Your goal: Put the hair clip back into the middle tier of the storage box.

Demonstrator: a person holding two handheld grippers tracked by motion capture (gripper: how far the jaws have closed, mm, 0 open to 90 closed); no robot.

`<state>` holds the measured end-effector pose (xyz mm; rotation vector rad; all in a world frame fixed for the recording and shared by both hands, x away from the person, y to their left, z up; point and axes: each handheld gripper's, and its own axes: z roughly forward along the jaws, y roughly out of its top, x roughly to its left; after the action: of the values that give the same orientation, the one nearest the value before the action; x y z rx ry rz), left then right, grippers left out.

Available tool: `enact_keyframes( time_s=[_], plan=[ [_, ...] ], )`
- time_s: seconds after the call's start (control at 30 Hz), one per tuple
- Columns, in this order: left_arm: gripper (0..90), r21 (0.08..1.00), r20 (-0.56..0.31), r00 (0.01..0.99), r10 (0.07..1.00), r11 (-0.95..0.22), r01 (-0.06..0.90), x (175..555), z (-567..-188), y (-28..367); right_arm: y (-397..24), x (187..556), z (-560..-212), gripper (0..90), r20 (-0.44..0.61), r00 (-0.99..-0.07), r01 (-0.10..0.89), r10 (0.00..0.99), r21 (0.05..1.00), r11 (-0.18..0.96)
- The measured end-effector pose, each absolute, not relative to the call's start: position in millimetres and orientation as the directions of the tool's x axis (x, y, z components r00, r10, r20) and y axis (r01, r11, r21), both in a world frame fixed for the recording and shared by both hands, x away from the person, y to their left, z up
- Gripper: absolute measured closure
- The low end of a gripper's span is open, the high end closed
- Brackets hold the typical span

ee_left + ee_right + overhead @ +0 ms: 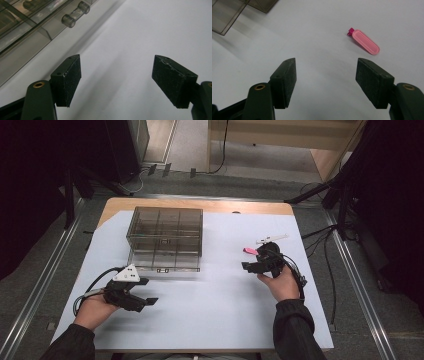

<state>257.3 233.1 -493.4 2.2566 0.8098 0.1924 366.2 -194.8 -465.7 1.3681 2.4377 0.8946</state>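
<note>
White table sheet [210, 305], one smoky compartment box [165, 237], one pink clip [365, 41], one white clip [272, 239], two hand-held grippers, left hand-held gripper [117, 82] and right hand-held gripper [325, 83] both agape, empty.

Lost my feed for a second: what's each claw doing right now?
Left claw: open, empty, beside the box.
Right claw: open, empty, short of the pink clip.

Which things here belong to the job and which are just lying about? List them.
In the job:
- pink clip, just ahead of the open right claw
- clear box, near the open left claw

Lying about:
- white clip
- white sheet
</note>
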Motion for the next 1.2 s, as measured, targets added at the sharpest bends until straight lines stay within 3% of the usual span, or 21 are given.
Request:
enact_keyframes(
  time_s=[1.2],
  plan=[
    [24.0, 0.682, -0.085, 0.79, 0.608, -0.542, 0.491, 243, -494, 236, -201, 420, -480, 36.6, 0.034, -0.522, 0.757, 0.852, 0.478, 0.445]
  ],
)
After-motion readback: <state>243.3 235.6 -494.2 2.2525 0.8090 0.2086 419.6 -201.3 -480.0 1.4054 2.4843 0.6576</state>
